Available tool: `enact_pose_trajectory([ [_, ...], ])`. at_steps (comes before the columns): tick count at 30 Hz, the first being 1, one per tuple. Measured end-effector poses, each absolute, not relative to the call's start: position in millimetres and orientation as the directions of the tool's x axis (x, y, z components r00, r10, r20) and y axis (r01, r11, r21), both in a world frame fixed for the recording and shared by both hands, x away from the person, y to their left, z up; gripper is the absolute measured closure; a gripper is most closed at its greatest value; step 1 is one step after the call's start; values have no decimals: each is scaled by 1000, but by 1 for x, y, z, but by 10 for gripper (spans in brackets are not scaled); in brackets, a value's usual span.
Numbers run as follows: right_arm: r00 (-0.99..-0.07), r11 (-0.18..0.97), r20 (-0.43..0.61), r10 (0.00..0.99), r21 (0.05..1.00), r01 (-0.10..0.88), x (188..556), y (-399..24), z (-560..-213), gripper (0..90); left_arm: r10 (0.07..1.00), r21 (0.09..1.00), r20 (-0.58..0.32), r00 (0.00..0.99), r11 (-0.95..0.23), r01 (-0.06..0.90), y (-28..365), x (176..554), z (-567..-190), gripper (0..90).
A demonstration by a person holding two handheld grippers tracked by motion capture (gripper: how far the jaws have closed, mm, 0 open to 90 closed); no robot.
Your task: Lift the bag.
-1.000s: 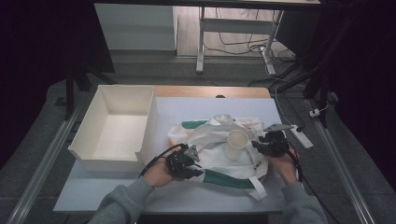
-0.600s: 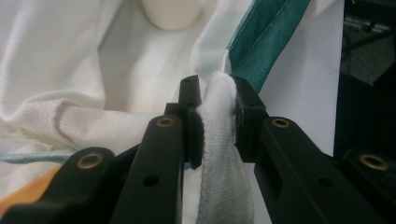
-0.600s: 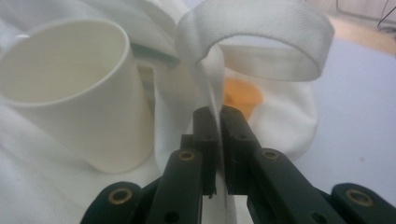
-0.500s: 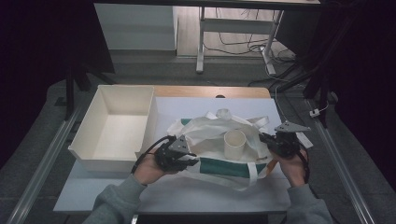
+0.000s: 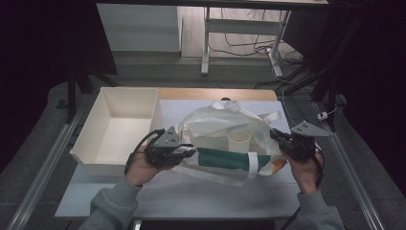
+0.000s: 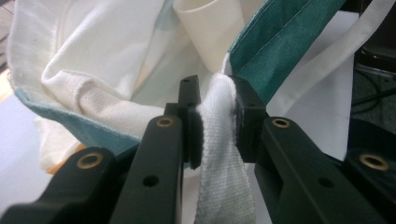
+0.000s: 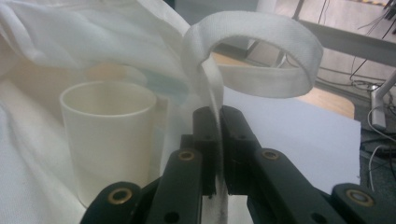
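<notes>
A white cloth bag (image 5: 218, 125) with a green band (image 5: 222, 158) hangs open between my two grippers above the table. A cream cup (image 5: 239, 141) stands upright inside it. My left gripper (image 5: 189, 152) is shut on the bag's white strap (image 6: 219, 154) at the left rim, next to the green band (image 6: 280, 42) and the cup (image 6: 210, 28). My right gripper (image 5: 275, 135) is shut on the bag's right edge. In the right gripper view the jaws (image 7: 215, 126) pinch thin white cloth under a looped strap (image 7: 261, 51), with the cup (image 7: 109, 135) to their left.
An empty white box (image 5: 91, 160) stands at the table's left, close to my left hand. The pale table top (image 5: 215, 194) runs in front of the bag. A table frame and cables lie on the floor behind.
Both hands have risen and drawn apart, so the bag's mouth has lifted off the table and spread open. The cup now stands inside the raised bag.
</notes>
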State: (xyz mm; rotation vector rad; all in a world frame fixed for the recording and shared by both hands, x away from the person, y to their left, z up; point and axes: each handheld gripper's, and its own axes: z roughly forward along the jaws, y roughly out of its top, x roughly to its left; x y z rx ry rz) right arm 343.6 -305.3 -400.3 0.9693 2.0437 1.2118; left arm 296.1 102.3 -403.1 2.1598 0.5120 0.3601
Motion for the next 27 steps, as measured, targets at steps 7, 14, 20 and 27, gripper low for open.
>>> enact_pose_trajectory([
  [7,-568,309,-125,814,920,241,335,-304,-389,852,503,830,74,861,-510,227,110,295,-397,763],
  [14,-554,285,-144,820,942,177,324,-303,-375,853,521,854,79,850,-475,212,117,293,-389,762],
  [20,-540,268,-163,826,956,120,315,-300,-366,853,532,868,79,843,-453,204,120,291,-385,761],
  [27,-535,261,-164,829,959,109,314,-300,-366,854,536,870,78,840,-448,205,121,293,-385,759],
])
